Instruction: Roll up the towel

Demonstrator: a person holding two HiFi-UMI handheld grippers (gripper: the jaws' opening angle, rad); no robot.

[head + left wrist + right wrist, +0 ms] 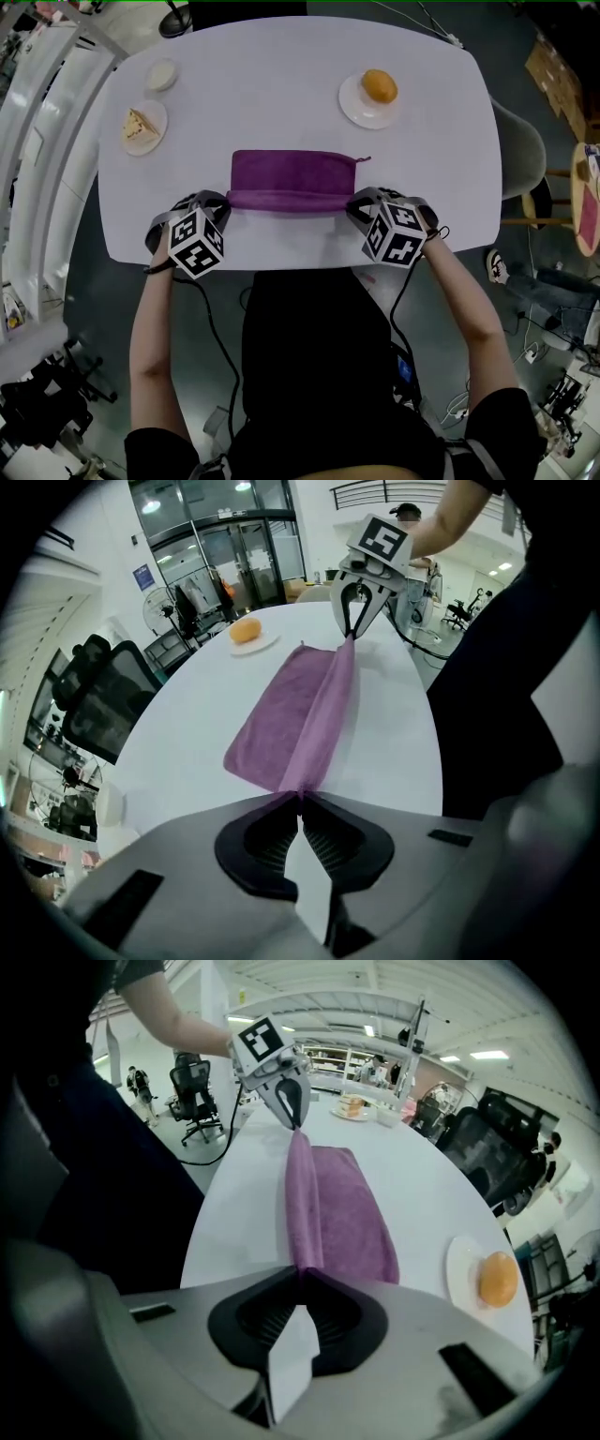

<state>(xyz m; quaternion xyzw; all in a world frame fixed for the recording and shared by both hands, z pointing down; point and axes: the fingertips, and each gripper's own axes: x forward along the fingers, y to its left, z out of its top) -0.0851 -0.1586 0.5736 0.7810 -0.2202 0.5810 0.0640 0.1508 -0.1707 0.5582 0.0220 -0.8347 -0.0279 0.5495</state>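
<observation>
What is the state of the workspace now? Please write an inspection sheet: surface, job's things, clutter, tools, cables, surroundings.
Surface: white table with rounded corners.
Job's things: purple towel, not yet rolled; its near edge is lifted in a ridge between the tools.
Clutter: plate with a round orange food, plate with a wedge-shaped slice and small white bowl, all beyond the towel.
Tools: left tool shut on the towel's near left corner; right tool shut on its near right corner.
Cables: black cable hangs from the left tool, another from the right.
Surroundings: grey chair at the table's right end.
</observation>
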